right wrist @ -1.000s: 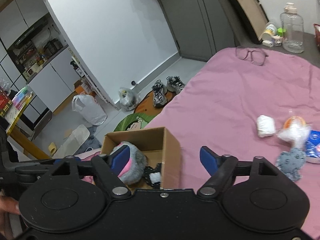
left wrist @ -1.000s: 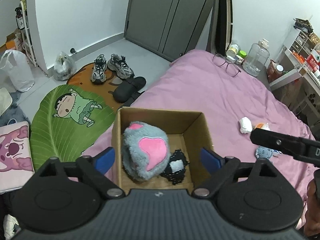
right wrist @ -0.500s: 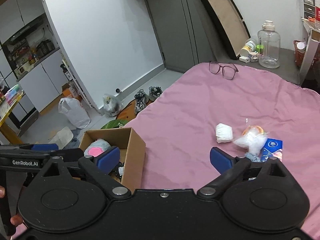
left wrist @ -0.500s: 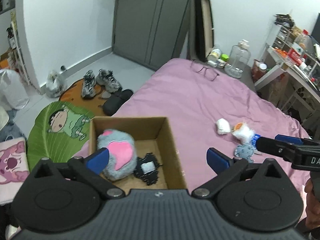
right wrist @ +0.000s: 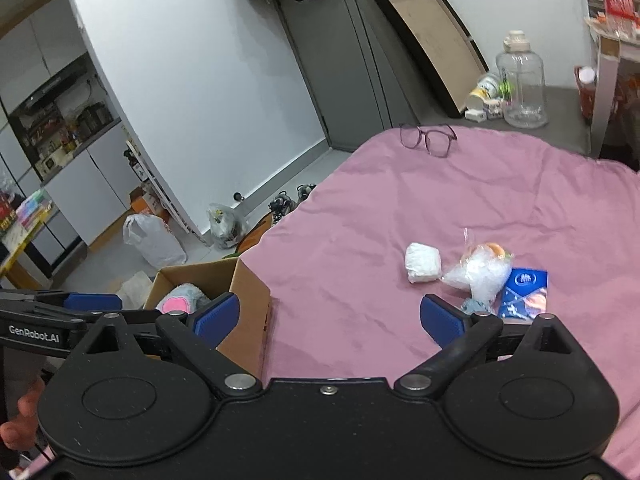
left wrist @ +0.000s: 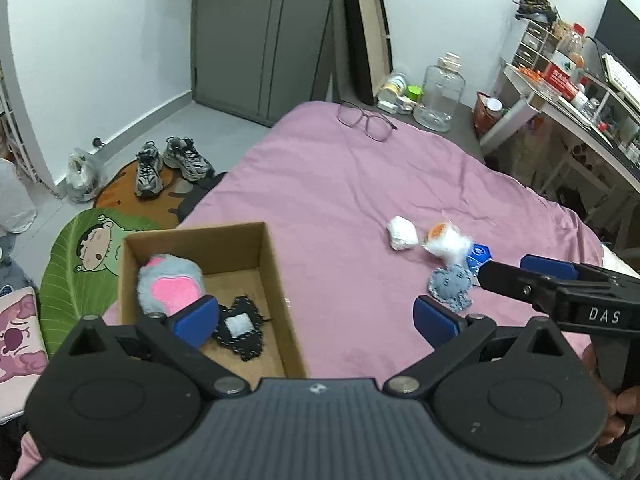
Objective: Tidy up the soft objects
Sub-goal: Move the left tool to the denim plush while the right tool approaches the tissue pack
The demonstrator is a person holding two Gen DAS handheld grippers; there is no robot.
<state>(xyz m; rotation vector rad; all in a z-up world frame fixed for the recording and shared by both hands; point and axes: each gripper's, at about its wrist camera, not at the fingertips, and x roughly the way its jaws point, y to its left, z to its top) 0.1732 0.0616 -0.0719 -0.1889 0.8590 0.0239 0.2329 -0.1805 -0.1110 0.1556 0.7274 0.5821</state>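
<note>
- While the left gripper (left wrist: 316,320) stands spread wide with nothing between its blue pads, the left wrist view puts the cardboard box (left wrist: 276,280) under its left pad, at the near-left corner of the pink bed (left wrist: 340,184).
- Inside the box lie a grey-and-pink plush (left wrist: 170,284) and a black patch with a white square (left wrist: 240,326).
- Seen from the box, the loose items sit well apart to the right on the bedcover: a white bundle (left wrist: 402,233), a white fluffy piece with an orange top (left wrist: 446,240), a blue packet (left wrist: 480,255) and a grey-blue plush (left wrist: 452,285).
- From that side the right gripper (left wrist: 516,276) reaches in, its tip just beside the grey-blue plush, so the right hand looks the nearer one for the next pick.
- Looking through the right wrist view, the right gripper (right wrist: 328,316) is also released and empty.
- Relative to the box (right wrist: 250,300), which sits behind its left pad, the white bundle (right wrist: 422,262), the fluffy piece (right wrist: 478,270) and the blue packet (right wrist: 524,292) lie ahead and to the right.
- Only a sliver of the grey-blue plush (right wrist: 472,305) shows, just past the right pad; its long axis cannot be told.
</note>
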